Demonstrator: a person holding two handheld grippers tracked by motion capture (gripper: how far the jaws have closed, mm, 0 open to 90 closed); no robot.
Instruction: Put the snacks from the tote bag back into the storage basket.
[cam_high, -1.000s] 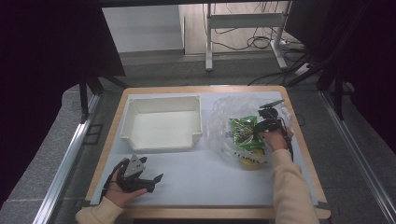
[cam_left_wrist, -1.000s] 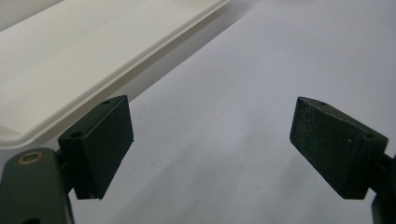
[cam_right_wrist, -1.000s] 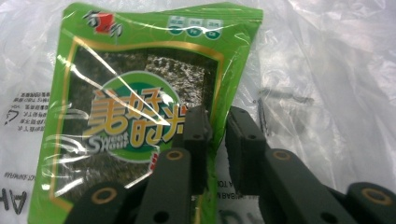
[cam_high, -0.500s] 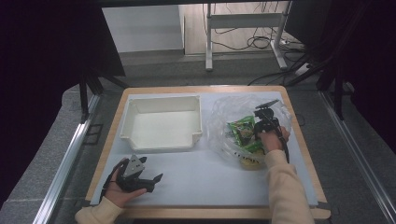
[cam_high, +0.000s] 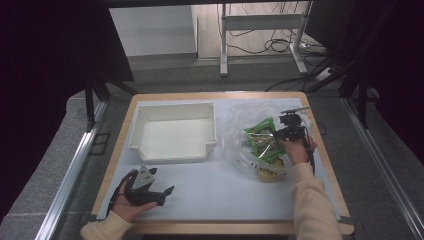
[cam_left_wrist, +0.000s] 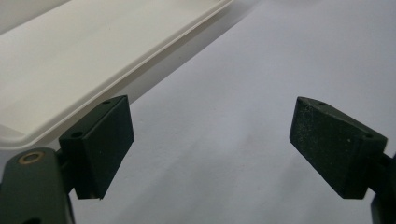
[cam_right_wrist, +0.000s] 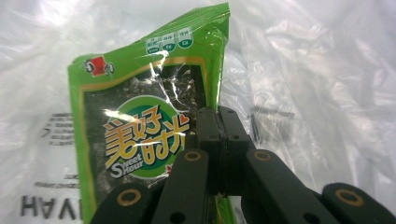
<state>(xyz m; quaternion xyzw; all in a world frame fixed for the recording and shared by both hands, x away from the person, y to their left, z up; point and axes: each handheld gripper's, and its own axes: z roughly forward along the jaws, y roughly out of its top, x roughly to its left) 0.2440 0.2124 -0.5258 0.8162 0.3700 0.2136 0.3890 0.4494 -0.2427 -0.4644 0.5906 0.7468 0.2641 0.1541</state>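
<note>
The surface (cam_high: 225, 192) is a wood-edged top covered with a pale sheet, seen from above in the high view. On its left half, toward the far edge, sits a white tray (cam_high: 172, 132) with low walls and a lowered lip on the near side; its rim also shows at the upper left of the left gripper view (cam_left_wrist: 70, 70).

On the right half lies a crumpled clear plastic bag (cam_high: 245, 135), spread wide and reaching almost to the tray's right wall. In the right gripper view the bag (cam_right_wrist: 322, 70) forms a glossy, wrinkled backdrop with some dark print on it.

Within the folds of the bag is a green snack packet (cam_high: 264, 140) with a dark window and orange lettering. The right gripper view shows the packet (cam_right_wrist: 140, 121) standing roughly upright — its top edge high in the frame, slightly tilted.

The right gripper (cam_high: 286, 131) is at the packet's right edge. Its 2 fingers (cam_right_wrist: 208, 135) have just been closing and now meet on the packet's lower right edge, pinching it between them.

The left gripper (cam_high: 162, 192) rests low near the front left of the surface, just in front of the tray. Its fingers (cam_left_wrist: 100, 142) stand wide apart — nothing between them but the bare sheet.
</note>
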